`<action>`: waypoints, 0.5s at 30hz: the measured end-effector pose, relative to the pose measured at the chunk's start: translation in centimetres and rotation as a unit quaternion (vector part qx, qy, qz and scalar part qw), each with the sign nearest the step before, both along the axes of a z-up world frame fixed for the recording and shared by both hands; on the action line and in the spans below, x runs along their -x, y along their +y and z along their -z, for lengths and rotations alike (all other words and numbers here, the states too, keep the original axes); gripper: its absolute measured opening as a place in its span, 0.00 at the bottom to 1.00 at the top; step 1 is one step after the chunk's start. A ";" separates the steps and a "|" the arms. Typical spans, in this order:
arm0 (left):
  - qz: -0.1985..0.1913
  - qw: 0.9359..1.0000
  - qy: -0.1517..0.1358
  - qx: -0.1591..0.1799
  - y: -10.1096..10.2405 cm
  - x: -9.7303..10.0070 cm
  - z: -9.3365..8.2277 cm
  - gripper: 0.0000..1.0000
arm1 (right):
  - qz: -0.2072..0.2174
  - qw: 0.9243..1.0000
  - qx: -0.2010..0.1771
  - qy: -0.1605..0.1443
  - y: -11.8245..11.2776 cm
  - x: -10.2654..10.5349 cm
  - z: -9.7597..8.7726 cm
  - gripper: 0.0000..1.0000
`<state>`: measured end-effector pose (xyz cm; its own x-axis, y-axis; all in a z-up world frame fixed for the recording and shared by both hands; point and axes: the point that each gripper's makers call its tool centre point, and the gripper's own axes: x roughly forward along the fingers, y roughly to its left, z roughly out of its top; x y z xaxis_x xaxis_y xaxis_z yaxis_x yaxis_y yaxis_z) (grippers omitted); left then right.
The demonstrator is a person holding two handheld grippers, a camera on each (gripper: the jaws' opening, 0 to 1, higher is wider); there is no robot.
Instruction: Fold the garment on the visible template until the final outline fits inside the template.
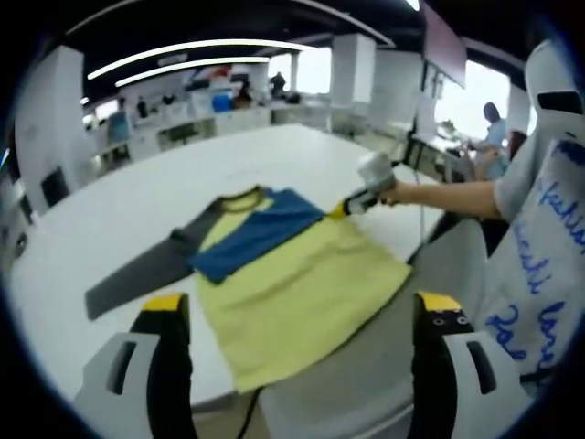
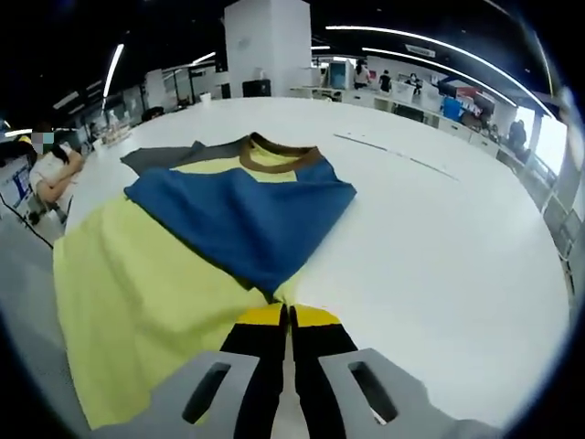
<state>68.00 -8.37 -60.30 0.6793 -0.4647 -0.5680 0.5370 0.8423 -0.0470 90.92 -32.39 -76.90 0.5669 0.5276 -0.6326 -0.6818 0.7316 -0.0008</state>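
Observation:
A yellow T-shirt [image 1: 302, 293] lies flat on the white table [image 1: 137, 210], collar [image 1: 239, 199] pointing away from me. Its blue sleeve [image 1: 256, 233] is folded across the chest, and the dark grey sleeve [image 1: 137, 274] stretches out to the left. My left gripper [image 1: 302, 306] hovers wide open above the shirt's hem, at the table's near edge. My right gripper [image 1: 358, 199], in a person's hand, meets the shirt's right edge. In the right gripper view, my right gripper [image 2: 285, 315] is shut, with the tip of the blue sleeve [image 2: 242, 215] caught between its tips over the yellow body [image 2: 128, 302].
The table [image 2: 439, 238] spreads wide and bare beyond the shirt. A white chair [image 1: 553, 87] and the person's sleeve [image 1: 539, 183] stand close at the right. Another person [image 1: 494, 123] sits behind. A seated person [image 2: 50, 169] is at the table's far side; desks line the back.

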 end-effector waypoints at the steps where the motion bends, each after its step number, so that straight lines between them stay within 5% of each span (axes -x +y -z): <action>1: -0.001 1.000 0.000 0.000 0.0 0.0 0.0 0.97 | 0.004 1.000 -0.007 -0.002 0.0 -0.2 -0.4 0.07; 8: -0.007 1.000 0.007 -0.001 0.4 0.0 0.3 0.97 | 0.003 1.000 -0.023 -0.009 0.4 -1.9 -2.1 0.15; 15: -0.022 1.000 0.006 0.000 0.9 0.0 0.2 0.97 | -0.091 0.995 0.023 0.036 0.6 1.5 -2.4 0.13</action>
<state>68.00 -7.42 -60.52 0.6921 -0.4349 -0.5761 0.4986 0.8651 -0.0541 89.40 -31.84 -74.51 0.4169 0.5867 -0.6943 -0.8026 0.5961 0.0218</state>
